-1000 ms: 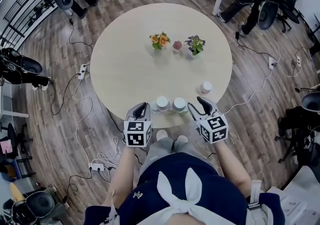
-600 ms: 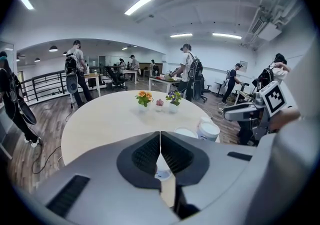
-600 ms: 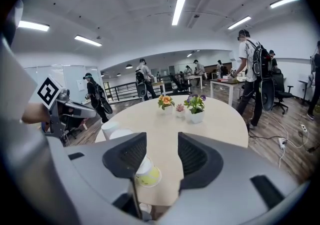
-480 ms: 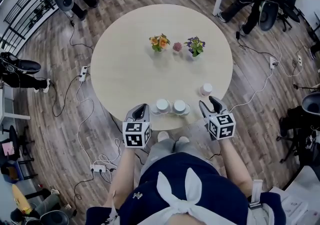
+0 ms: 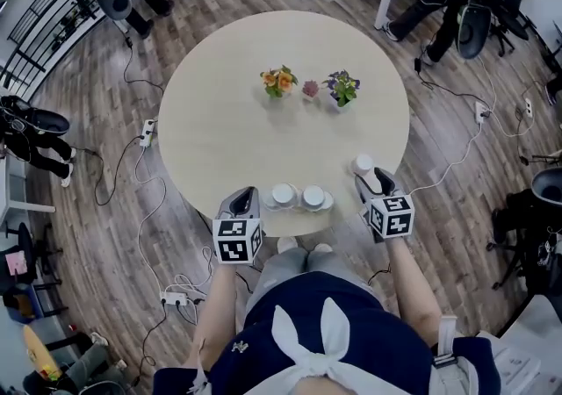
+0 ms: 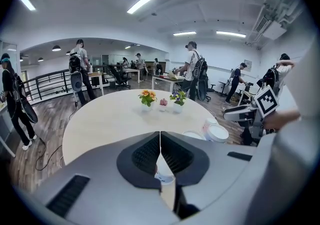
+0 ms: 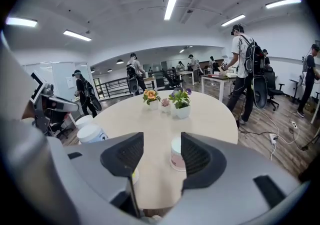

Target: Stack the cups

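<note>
Judging from how things lie, barely begun: no cup nested in another yet. Counting three cups in plain sight along the near edge of the tabletop (image 5: pixel 219 121): two cups (image 5: pixel 283 196) side by side at the middle of that edge, close together, and a lone cup (image 5: pixel 363 164) toward the near-right edge, well apart from them. Opening the right tool (image 5: pixel 372 179) toward that lone cup, jaws wide, gap lined up with it, pads not pressing on it. Holding the left tool (image 5: pixel 244 203) clenched on nothing at the near edge, just left of the two cups. Left to do, most likely: grasp the lone cup, carry it over, then nest all three. Flower pots (image 5: pixel 309 84) past the centre, clear of the work.
</note>
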Available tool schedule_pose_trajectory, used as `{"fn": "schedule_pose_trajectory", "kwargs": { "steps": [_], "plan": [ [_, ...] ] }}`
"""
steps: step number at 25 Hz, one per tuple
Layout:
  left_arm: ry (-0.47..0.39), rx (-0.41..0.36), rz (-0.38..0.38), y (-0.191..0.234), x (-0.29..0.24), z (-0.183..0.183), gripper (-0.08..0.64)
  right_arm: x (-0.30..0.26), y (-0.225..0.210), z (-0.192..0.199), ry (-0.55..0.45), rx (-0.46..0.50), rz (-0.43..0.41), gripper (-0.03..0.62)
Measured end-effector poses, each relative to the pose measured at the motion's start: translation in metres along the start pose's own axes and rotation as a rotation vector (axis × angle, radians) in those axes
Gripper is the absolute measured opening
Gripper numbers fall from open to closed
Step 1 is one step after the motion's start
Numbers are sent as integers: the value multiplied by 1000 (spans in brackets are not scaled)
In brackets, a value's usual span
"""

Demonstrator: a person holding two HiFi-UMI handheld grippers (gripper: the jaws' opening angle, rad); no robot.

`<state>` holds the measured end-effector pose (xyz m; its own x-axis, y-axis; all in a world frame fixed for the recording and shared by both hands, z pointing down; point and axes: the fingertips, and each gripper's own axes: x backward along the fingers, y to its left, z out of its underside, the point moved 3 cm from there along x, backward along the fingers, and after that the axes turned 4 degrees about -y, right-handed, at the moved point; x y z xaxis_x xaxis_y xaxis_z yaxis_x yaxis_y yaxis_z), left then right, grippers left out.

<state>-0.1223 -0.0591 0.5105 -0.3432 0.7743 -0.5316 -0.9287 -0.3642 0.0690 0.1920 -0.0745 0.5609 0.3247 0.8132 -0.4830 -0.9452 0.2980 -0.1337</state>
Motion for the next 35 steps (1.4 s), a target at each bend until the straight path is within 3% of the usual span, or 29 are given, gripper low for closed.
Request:
{"fn": "schedule_pose_trajectory", "kwargs": {
  "steps": [19,35],
  "plan": [
    [22,21,-45,4,-7,-2,25,-56,-36,24,144,41,23,311],
    [29,38,-57,9,-5,3,25,-75,-43,43,225,83,39,267]
  ]
}}
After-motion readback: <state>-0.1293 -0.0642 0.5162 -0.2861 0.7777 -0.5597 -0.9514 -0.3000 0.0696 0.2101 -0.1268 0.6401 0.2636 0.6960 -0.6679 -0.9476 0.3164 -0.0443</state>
